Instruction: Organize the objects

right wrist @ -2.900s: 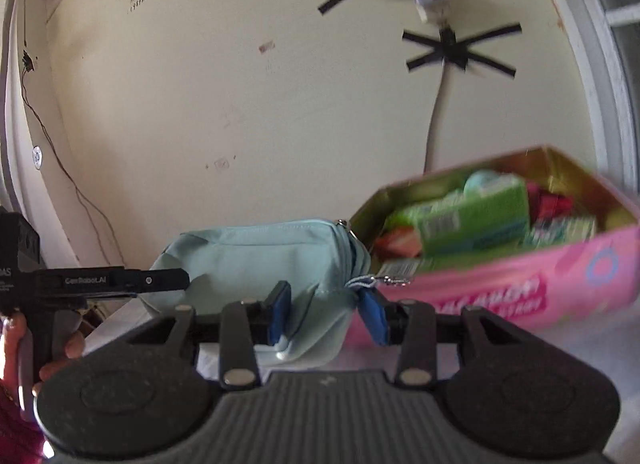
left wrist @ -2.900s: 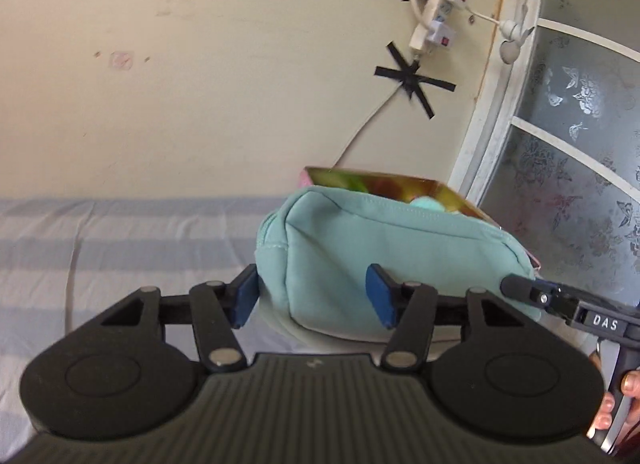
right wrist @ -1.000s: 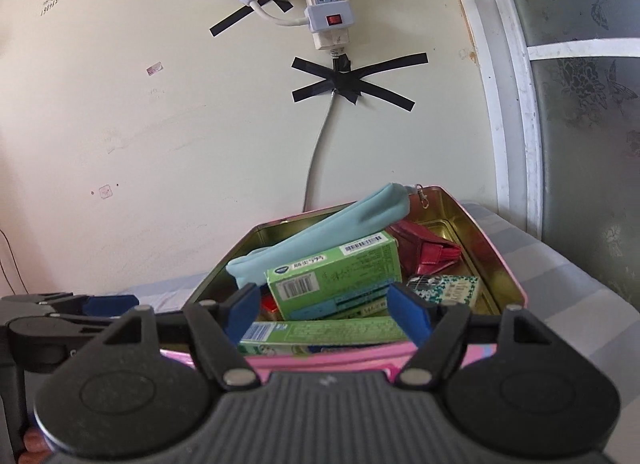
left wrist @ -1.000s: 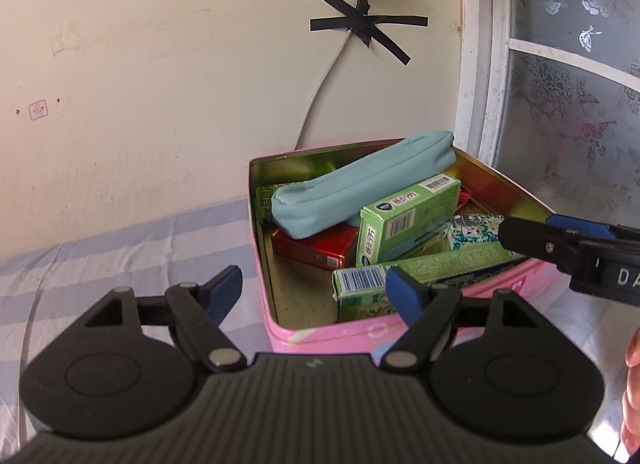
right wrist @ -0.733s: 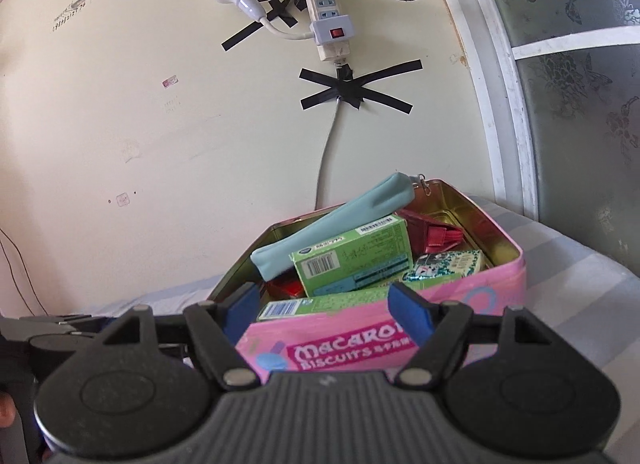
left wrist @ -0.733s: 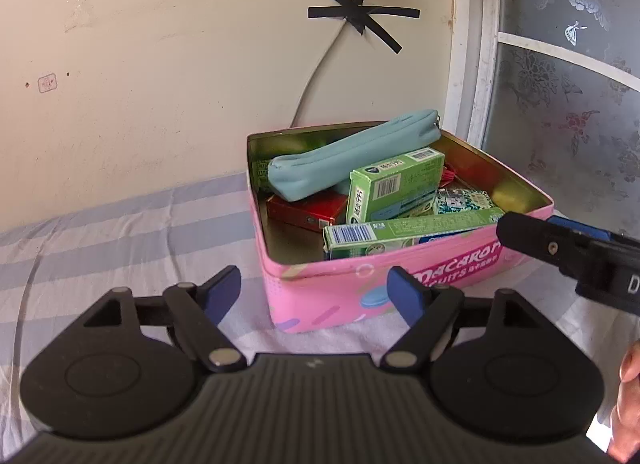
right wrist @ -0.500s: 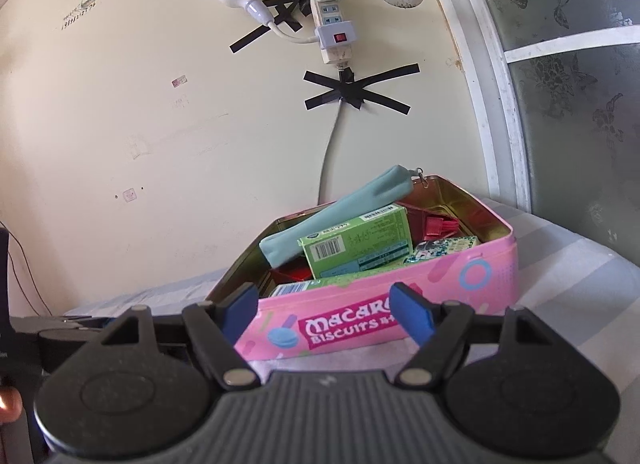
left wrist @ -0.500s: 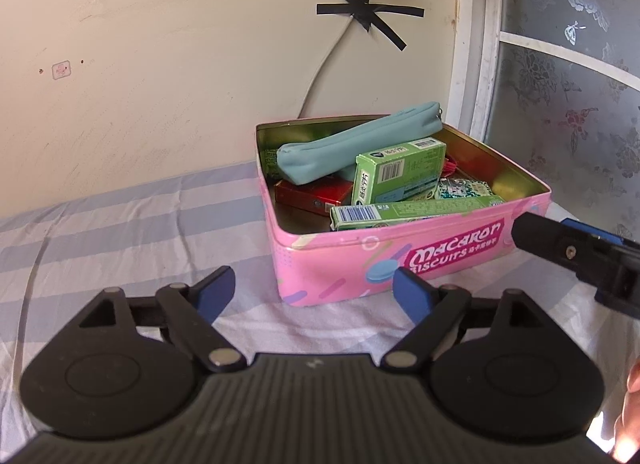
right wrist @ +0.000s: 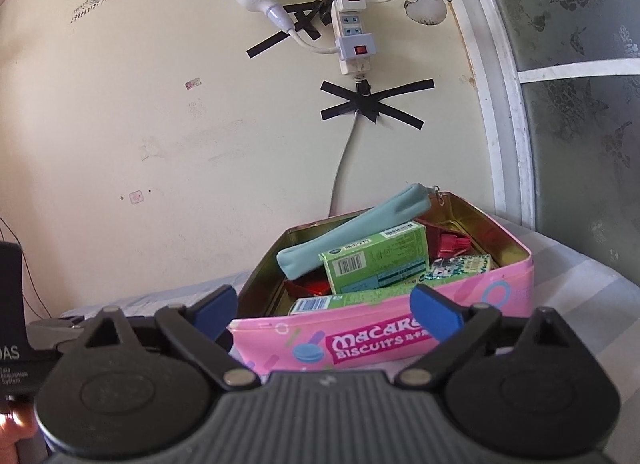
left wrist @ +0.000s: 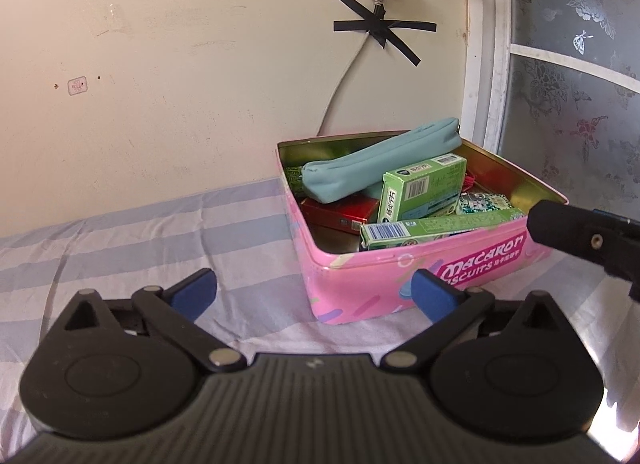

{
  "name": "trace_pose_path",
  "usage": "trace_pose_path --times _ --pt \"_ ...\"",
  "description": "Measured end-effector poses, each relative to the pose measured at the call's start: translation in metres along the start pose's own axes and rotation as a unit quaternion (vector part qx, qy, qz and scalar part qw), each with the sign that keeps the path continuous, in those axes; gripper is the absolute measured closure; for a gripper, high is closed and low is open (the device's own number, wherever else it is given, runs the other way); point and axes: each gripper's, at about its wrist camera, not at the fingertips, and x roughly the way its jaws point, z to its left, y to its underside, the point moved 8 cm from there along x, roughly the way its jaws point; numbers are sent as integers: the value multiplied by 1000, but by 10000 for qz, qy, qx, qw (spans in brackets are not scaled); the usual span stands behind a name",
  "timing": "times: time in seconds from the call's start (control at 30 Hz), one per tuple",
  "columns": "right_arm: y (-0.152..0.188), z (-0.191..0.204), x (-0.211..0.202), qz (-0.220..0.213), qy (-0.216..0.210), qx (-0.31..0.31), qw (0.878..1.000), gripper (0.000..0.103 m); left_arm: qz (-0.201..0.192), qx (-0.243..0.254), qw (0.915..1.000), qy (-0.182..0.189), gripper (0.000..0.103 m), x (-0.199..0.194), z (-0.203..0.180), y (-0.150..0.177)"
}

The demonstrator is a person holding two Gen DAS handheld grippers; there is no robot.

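Observation:
A pink "Macaron Biscuits" tin point(left wrist: 460, 276) point(right wrist: 360, 340) stands open on the striped sheet against the wall. A light blue pouch point(left wrist: 380, 160) point(right wrist: 352, 232) lies slanted across its contents. Under it lie green boxes point(left wrist: 424, 188) point(right wrist: 372, 264), a long green box point(left wrist: 432, 226), a red box point(left wrist: 340, 212) and a patterned packet point(left wrist: 482, 202). My left gripper point(left wrist: 312, 292) is open and empty, in front of the tin's left corner. My right gripper point(right wrist: 324, 304) is open and empty, in front of the tin's front wall.
The striped bed sheet point(left wrist: 140, 244) stretches left of the tin. A cream wall with a taped power strip point(right wrist: 352, 36) and cable rises behind. A frosted glass window point(left wrist: 572, 84) closes off the right side. The other gripper's black arm point(left wrist: 580, 234) shows at the right edge.
The blue pouch, held by both grippers 2.9 s ago, now lies in the tin. Both grippers have opened and drawn back from the tin.

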Motion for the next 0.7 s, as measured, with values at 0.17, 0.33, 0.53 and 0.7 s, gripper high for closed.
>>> trace_pose_path --times 0.17,0.33,0.53,0.7 --pt "3 8 9 116 238 153 9995 0 -39 133 9999 23 0 7 13 8" --pt "12 20 19 254 538 167 9981 0 86 -28 9999 52 0 19 32 16" --pt "23 23 22 325 942 456 9940 0 30 -77 9999 -92 0 28 44 28" --pt "28 22 -1 143 1375 434 9894 0 22 -156 9997 -197 0 32 53 31"
